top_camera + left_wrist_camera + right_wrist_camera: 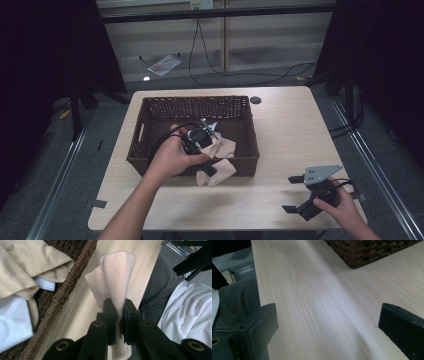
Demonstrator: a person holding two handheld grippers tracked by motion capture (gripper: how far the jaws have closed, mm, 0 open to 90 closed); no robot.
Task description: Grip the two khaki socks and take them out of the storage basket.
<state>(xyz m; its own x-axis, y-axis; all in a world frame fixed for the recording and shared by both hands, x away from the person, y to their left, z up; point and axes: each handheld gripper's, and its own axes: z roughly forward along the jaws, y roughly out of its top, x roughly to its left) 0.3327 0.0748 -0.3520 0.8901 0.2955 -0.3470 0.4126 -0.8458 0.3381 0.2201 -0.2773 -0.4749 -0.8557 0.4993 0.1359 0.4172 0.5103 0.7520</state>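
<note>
Pinching a pale sock (117, 277), the left gripper (117, 315) view reveals what the high view blurs; right gripper (295, 194) jaws wide.

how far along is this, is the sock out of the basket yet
Partly. The left tongs are shut on a pale pink sock, which hangs over the near rim of the wicker basket, above the table; it is not set down yet. Left to do: beige and white clothes lie in the basket. The right tongs are open and holding nothing, near the table's front right corner.
</note>
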